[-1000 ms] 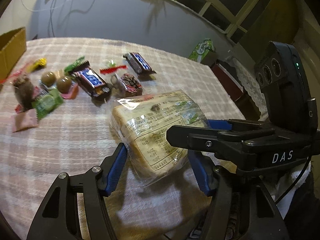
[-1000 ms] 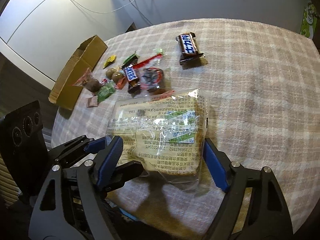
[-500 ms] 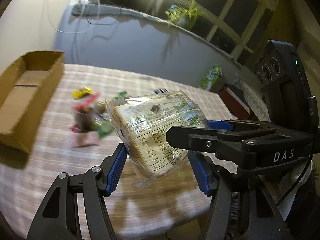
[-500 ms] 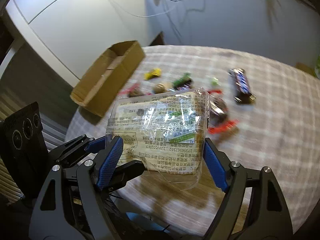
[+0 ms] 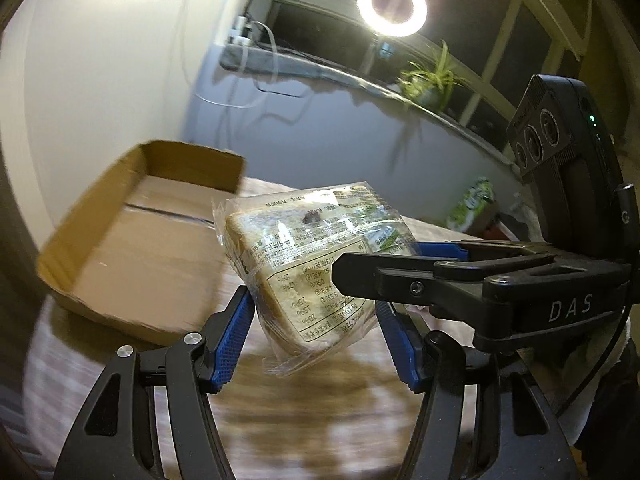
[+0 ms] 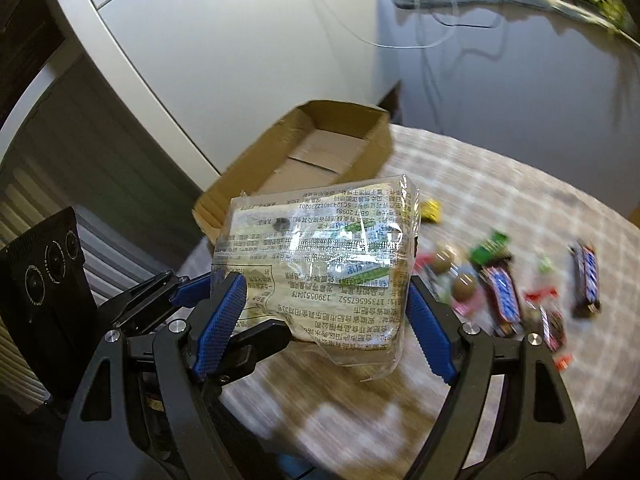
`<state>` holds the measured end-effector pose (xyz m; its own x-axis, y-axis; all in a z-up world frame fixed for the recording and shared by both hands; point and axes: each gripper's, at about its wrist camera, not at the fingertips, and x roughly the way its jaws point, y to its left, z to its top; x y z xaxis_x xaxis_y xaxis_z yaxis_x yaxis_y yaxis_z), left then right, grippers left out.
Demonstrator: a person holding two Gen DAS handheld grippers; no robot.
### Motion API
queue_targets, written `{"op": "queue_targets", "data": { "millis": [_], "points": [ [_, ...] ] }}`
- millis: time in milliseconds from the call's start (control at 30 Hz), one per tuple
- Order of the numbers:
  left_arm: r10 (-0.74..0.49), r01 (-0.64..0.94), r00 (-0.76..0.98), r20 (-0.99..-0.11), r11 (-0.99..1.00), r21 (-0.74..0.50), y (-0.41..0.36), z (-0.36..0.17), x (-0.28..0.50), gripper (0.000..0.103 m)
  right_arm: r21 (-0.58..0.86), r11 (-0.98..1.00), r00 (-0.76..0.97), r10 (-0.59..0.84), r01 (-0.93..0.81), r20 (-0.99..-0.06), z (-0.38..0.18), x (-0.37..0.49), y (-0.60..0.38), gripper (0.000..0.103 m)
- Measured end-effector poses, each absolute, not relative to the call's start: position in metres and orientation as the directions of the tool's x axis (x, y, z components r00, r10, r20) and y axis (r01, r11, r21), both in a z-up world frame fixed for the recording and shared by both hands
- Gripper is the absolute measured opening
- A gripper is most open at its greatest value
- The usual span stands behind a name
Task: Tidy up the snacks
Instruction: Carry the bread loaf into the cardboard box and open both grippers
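You hold a clear-wrapped, printed pack of sliced bread (image 5: 308,256) aloft between both sets of tongs, above the checked-cloth worktop (image 6: 492,184) and just short of the shallow brown cardboard box (image 5: 132,240). The left tongs (image 5: 314,332) press their blue pads against the pack's two sides near its lower end; the right tongs (image 6: 324,320) clamp it crosswise, blue pads on opposite edges. Both are closed on the pack, neither wide.

The pack looks light and soft: the loaf would likely squash under a hard pinch, and the glossy film is probably slippery, with a loose sealed flap hanging below that gives no purchase. Hold it by the firm flanks of the bread itself, as now, not by the film.

The box, open-topped with low walls, shows only bare cardboard floor in both views. Small sweets remain loose on the cloth: two dark chocolate bars with blue lettering (image 6: 500,296), round brown foil balls (image 6: 464,286), a green wrapper (image 6: 490,246) and a yellow one (image 6: 432,210).
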<state>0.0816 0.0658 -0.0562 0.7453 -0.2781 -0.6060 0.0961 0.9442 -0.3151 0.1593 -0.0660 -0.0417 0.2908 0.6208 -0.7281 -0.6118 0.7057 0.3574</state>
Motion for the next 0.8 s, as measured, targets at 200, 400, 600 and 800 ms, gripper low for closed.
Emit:
{"op": "queue_targets", "data": {
  "millis": [200,400,600,800],
  "points": [
    [-0.217,0.037,0.762,-0.61,0.955,-0.293,0.101,-0.058,0.091,0.063,0.354,0.672,0.26,0.635,-0.65,-0.727,-0.041,0.178,-0.017,0.083],
    [-0.176,-0.006,0.769,-0.614,0.96,-0.281,0.131,-0.062,0.102,0.063,0.356,0.644,0.231,0.645,-0.677,-0.729,-0.045,0.197,0.019,0.083],
    [-0.15,-0.046,0.764,-0.628,0.958,-0.284,0.15,-0.073,0.115,0.063,0.367,0.627,0.196,0.646,-0.687,-0.738,-0.056,0.216,0.046,0.083],
    [-0.132,-0.075,0.756,-0.641,0.956,-0.285,0.164,-0.08,0.124,0.063,0.374,0.61,0.167,0.647,-0.699,-0.744,-0.066,0.23,0.066,0.082]
  ]
}}
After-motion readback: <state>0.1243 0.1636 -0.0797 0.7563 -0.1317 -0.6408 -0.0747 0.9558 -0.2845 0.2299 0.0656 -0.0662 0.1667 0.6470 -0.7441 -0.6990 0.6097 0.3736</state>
